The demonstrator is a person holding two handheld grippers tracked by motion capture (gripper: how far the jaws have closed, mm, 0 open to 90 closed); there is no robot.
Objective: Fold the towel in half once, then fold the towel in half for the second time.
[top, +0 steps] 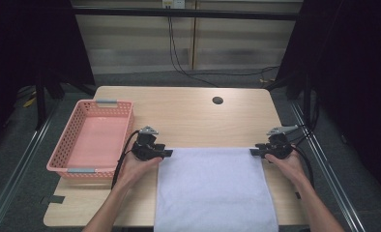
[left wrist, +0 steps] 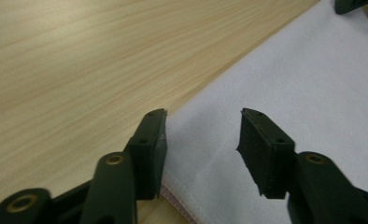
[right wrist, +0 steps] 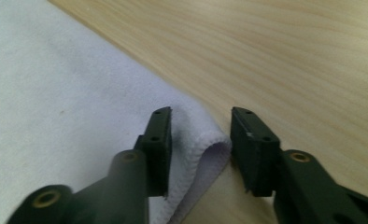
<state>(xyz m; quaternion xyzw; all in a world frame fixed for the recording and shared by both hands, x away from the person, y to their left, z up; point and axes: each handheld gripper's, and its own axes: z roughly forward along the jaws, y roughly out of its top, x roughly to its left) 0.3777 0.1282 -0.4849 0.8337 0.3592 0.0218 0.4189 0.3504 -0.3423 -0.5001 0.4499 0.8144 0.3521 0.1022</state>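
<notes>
Left gripper point(left wrist: 201, 135) had its jaws apart, 1 pad at the towel's point(top: 212, 188) far-left corner, the other over the cloth, nothing pinched. Right gripper point(right wrist: 200, 140) was open too, its jaws straddling the raised fold of the far-right corner. The white towel lay flat on the wooden table point(top: 188, 106), the pink basket point(top: 93, 137) just left of it.

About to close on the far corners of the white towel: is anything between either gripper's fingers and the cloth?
Nothing visible. The left gripper straddles the white towel's far left corner, fingers apart. The right gripper has the raised far right corner between its fingers. Only bare table lies around both.
</notes>
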